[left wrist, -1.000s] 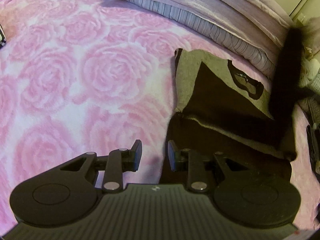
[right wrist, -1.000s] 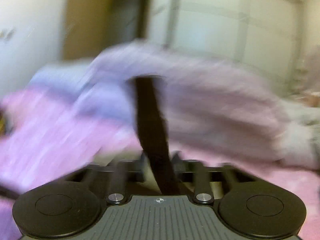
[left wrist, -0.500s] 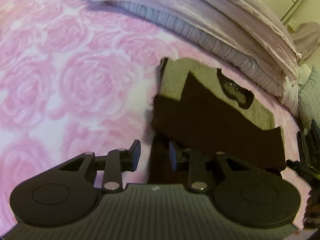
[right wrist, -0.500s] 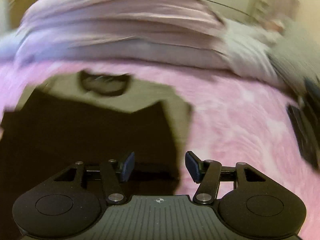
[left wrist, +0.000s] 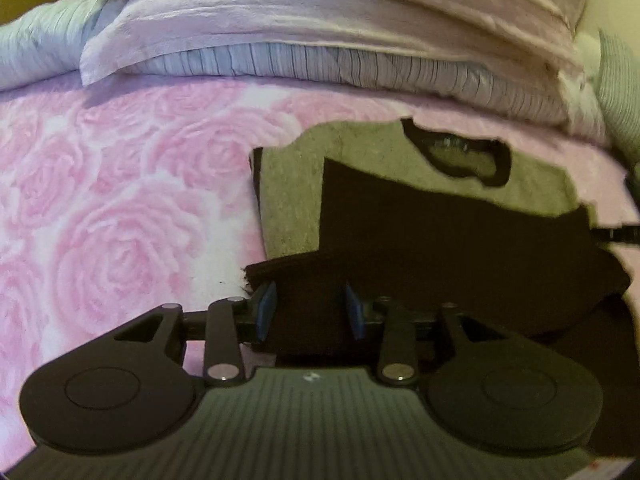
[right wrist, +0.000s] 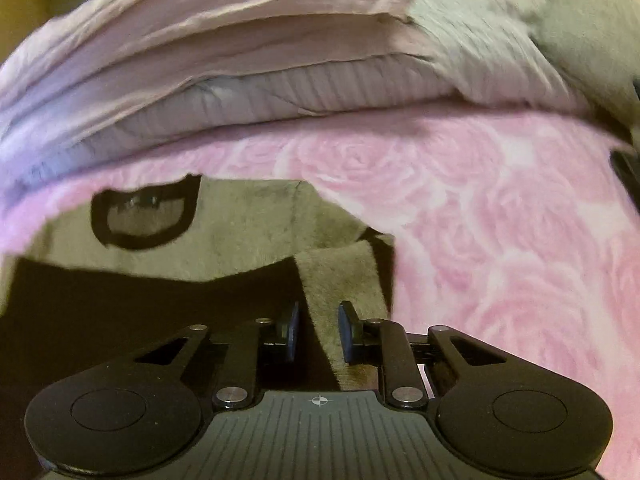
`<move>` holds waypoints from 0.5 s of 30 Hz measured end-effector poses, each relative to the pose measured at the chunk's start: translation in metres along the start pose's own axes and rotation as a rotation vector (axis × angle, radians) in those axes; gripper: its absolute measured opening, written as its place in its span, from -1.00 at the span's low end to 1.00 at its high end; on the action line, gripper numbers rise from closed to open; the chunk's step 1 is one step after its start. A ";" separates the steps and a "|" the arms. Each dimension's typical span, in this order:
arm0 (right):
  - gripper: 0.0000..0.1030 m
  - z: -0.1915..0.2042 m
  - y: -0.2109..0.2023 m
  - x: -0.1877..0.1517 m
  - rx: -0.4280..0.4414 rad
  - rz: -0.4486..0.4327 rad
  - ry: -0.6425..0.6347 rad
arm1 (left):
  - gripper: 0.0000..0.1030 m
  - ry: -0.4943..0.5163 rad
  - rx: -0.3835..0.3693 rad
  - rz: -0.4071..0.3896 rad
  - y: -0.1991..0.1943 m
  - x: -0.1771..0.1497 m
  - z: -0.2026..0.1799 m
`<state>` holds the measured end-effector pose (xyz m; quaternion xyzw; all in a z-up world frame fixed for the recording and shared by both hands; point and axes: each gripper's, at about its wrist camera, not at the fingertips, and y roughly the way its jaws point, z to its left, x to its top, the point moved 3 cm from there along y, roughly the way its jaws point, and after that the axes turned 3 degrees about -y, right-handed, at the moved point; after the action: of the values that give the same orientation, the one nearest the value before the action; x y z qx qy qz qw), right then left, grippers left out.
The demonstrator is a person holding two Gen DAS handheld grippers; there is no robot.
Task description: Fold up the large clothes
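Note:
A grey-olive sweater with a black collar and black sleeves lies flat on the pink rose blanket. Both sleeves are folded across its chest. My left gripper hovers at the sweater's left side. Its jaws are opening, and a dark sleeve end fills the gap between the blue pads without being pinched. My right gripper is at the right edge of the sweater. Its jaws are closing on a raised grey fold, which sits between the pads and touches them.
The pink rose blanket spreads to the left and right of the sweater. Stacked lilac and striped bedding runs along the far side. A dark object lies at the right edge of the bed.
The right gripper came down from holding a black sleeve aloft to the sweater's right edge, and its jaws narrowed. The sleeve now lies across the chest. The left gripper shifted right over the dark sleeve end.

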<state>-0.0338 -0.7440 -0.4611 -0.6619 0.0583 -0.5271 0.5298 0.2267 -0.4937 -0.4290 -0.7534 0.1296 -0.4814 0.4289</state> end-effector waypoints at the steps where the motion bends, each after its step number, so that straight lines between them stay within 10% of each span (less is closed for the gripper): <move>1: -0.58 -0.004 -0.011 -0.001 0.014 0.005 0.023 | -0.41 -0.009 -0.008 0.004 -0.007 -0.001 0.004; 4: -0.08 -0.016 -0.057 -0.028 0.075 0.049 0.077 | -0.39 -0.050 -0.053 0.042 -0.040 -0.021 0.019; 15: -0.06 -0.027 -0.219 -0.226 0.132 0.351 0.445 | -0.19 -0.331 -0.245 0.415 -0.164 -0.178 0.065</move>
<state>-0.2587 -0.5232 -0.4405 -0.4738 0.2523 -0.5623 0.6291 0.1560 -0.2533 -0.4235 -0.8253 0.2665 -0.2346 0.4392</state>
